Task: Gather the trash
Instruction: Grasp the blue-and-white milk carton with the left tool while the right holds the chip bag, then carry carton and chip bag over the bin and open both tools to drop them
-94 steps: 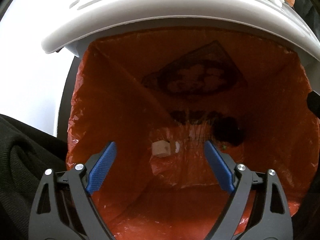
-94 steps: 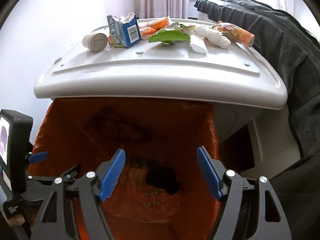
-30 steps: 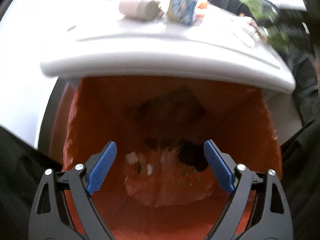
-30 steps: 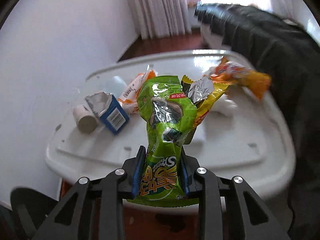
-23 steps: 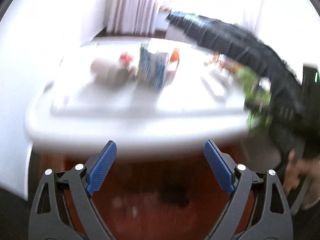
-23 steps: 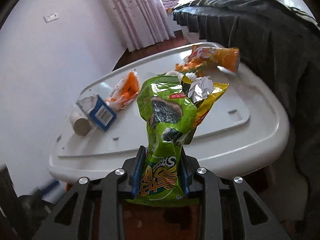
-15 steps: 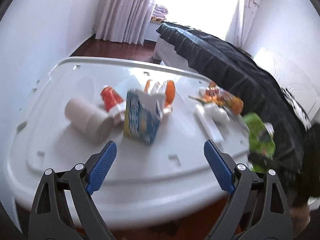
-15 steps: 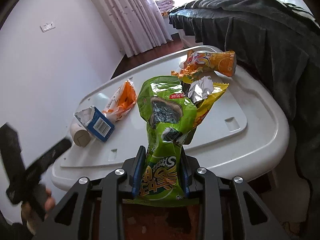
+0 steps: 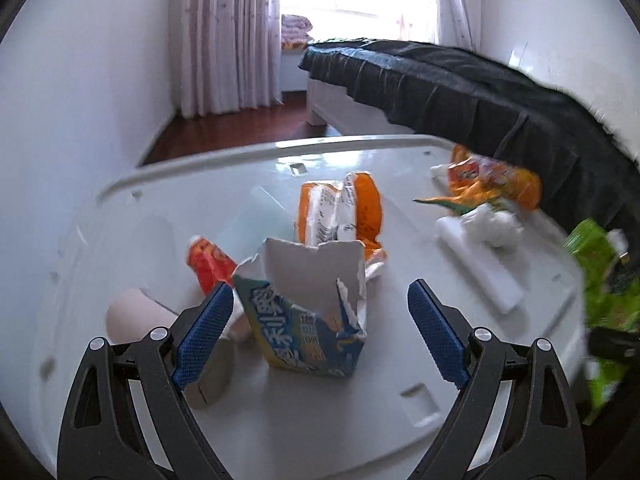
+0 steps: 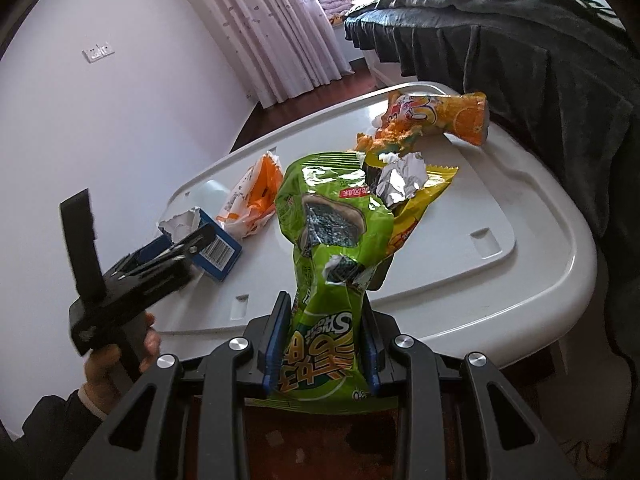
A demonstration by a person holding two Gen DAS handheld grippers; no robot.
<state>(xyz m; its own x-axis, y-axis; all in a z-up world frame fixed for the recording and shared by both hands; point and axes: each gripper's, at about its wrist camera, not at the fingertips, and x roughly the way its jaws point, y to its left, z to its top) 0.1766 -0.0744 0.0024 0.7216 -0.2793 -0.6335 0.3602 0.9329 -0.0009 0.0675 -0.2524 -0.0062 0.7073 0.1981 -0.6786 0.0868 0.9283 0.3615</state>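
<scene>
Standing wide apart, the left gripper's [image 9: 316, 332] blue pads frame a torn blue carton [image 9: 308, 320] on the white bin lid [image 9: 280, 412] without touching it. Near it lie a cardboard roll [image 9: 132, 316], a red wrapper [image 9: 208, 264] and an orange-white bag [image 9: 340, 212] — crowded close behind. The right gripper [image 10: 322, 344] clamps a green snack bag [image 10: 332, 248] upright, with a yellow foil wrapper [image 10: 412, 192] — above the lid's near edge.

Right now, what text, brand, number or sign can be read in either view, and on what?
"Shell" (upside down, uncertain): green snack bag, held in the right tongs.
Large yellow characters below it: unreadable to me.
Red tag on that bag: too small.
Blue carton: large characters, blurred; barcode digits too small.
Orange wrapper: print illegible.
</scene>
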